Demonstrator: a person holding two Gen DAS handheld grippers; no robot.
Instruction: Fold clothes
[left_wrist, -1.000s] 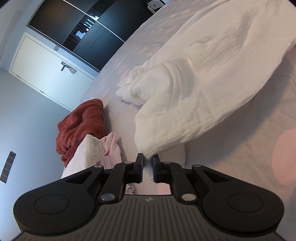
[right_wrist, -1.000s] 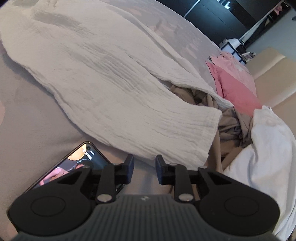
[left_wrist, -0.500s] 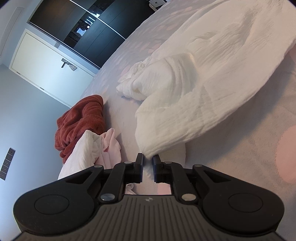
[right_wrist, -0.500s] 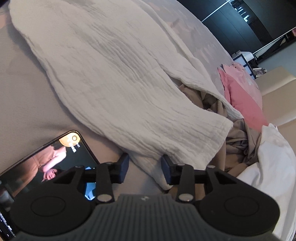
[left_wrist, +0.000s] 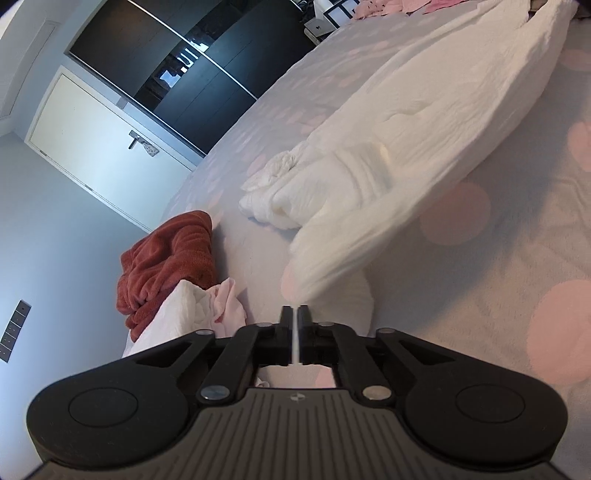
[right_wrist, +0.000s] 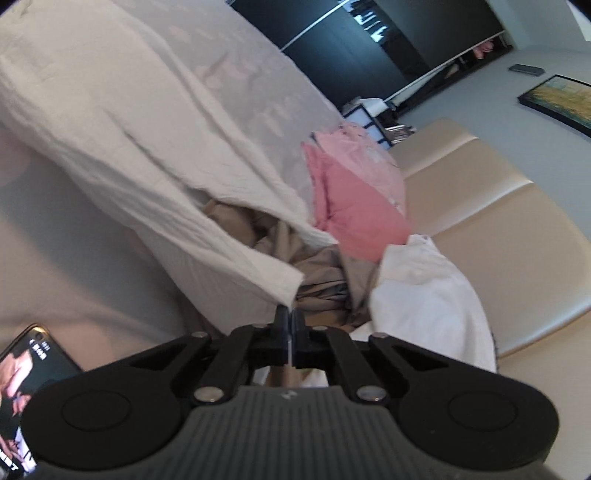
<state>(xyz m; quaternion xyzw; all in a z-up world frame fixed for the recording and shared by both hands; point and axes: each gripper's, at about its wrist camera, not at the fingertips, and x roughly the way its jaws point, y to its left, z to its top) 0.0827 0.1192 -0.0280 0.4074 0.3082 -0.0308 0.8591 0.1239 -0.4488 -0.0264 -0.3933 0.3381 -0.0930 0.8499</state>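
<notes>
A white crinkled garment (left_wrist: 399, 177) lies spread across the bed. In the left wrist view its near corner is pinched in my left gripper (left_wrist: 294, 314), which is shut on the cloth, and the fabric rises off the bedspread from there. In the right wrist view the same white garment (right_wrist: 140, 155) runs from the upper left down to my right gripper (right_wrist: 289, 318), which is shut on its other near corner. The lifted edges look blurred.
A rust-red fleece (left_wrist: 166, 258) and a pale pink and white heap (left_wrist: 207, 306) lie at the bed's left edge. Beige clothes (right_wrist: 317, 273), a folded pink piece (right_wrist: 354, 199), a white garment (right_wrist: 428, 295) and a lit phone (right_wrist: 26, 376) lie near the right gripper.
Both grippers have shut on the white garment's near corners. The right one moved in over the hem and rose, lifting the cloth. The left stayed nearly in place.
</notes>
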